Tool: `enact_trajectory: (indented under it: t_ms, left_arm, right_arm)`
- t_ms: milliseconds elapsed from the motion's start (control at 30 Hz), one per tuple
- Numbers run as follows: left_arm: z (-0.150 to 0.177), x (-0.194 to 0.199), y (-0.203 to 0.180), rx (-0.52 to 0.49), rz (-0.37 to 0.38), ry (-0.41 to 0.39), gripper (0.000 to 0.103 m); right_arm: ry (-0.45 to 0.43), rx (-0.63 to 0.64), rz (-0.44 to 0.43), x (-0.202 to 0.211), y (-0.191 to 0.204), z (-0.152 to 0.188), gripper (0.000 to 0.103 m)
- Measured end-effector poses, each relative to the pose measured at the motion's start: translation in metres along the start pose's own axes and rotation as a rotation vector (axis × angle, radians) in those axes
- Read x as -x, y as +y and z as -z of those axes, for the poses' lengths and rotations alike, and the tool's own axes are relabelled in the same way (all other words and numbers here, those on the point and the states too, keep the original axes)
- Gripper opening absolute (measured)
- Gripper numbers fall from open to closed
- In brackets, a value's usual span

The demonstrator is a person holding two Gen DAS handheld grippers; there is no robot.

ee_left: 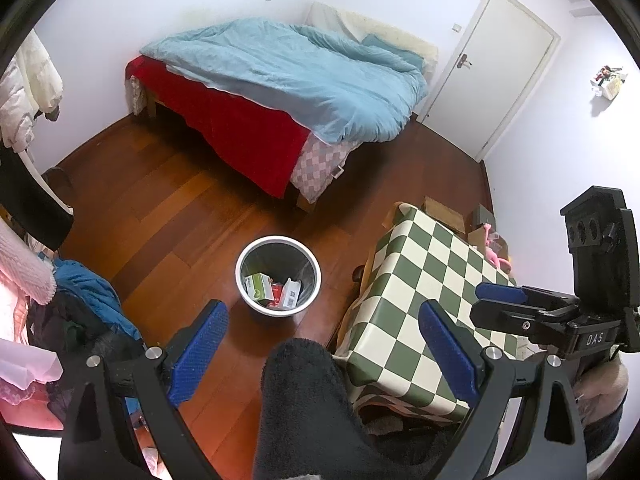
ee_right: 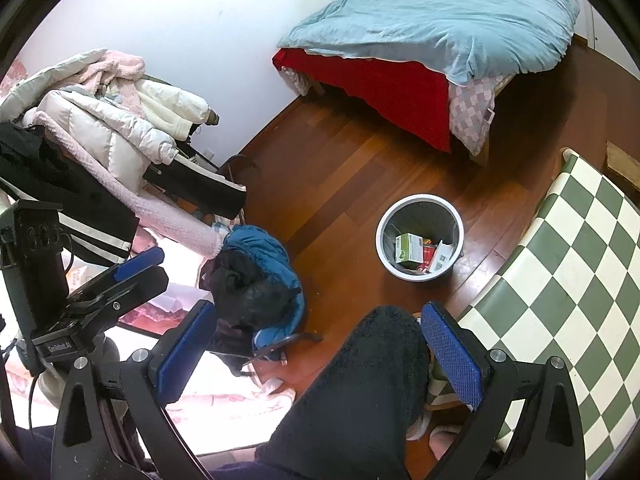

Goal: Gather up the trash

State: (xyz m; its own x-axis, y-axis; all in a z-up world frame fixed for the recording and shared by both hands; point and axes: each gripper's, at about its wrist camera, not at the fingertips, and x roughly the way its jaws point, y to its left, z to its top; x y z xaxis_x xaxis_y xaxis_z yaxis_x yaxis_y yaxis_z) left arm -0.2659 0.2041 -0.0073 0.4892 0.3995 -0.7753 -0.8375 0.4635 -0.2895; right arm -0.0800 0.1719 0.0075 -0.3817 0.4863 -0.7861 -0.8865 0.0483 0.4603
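A white trash bin [ee_left: 308, 280] [ee_right: 384, 220] with a grey liner stands on the wooden floor. It holds a green-and-white box [ee_left: 258, 285] [ee_right: 409, 249], a red packet and a white carton with a barcode [ee_left: 291, 293]. My left gripper [ee_left: 324, 344] is held high above the floor, short of the bin, open, with nothing between its blue pads. My right gripper [ee_right: 318, 344] is likewise open and empty. Each gripper shows in the other's view: the right gripper [ee_left: 478, 302] over the table, the left gripper [ee_right: 162, 266] beside the clothes. A person's dark fleece-clad leg [ee_left: 304, 396] fills the gap below both.
A table with a green-and-white checked cloth [ee_left: 420, 280] [ee_right: 568, 272] stands right of the bin. A bed with a blue duvet [ee_left: 288, 76] fills the far side. Piled clothes [ee_right: 100, 128] and a blue garment [ee_right: 264, 256] lie to the left. A door [ee_left: 492, 68] and cardboard boxes [ee_left: 446, 212] sit beyond the table.
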Motion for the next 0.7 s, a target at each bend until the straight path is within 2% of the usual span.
enact_trajectory:
  t_ms: [100,700]
  left_arm:
    - [0.0010,-0.0030,0.0004,0.007,0.012,0.010,0.103]
    - [0.0015,-0.0063,-0.0067,-0.001,0.030,0.024,0.103]
  right_arm:
    - [0.003,-0.003,0.002,-0.0004,0.0002,0.0002,0.103]
    - [0.014,0.000,0.017,0.0030,-0.0026,0.0055,0.103]
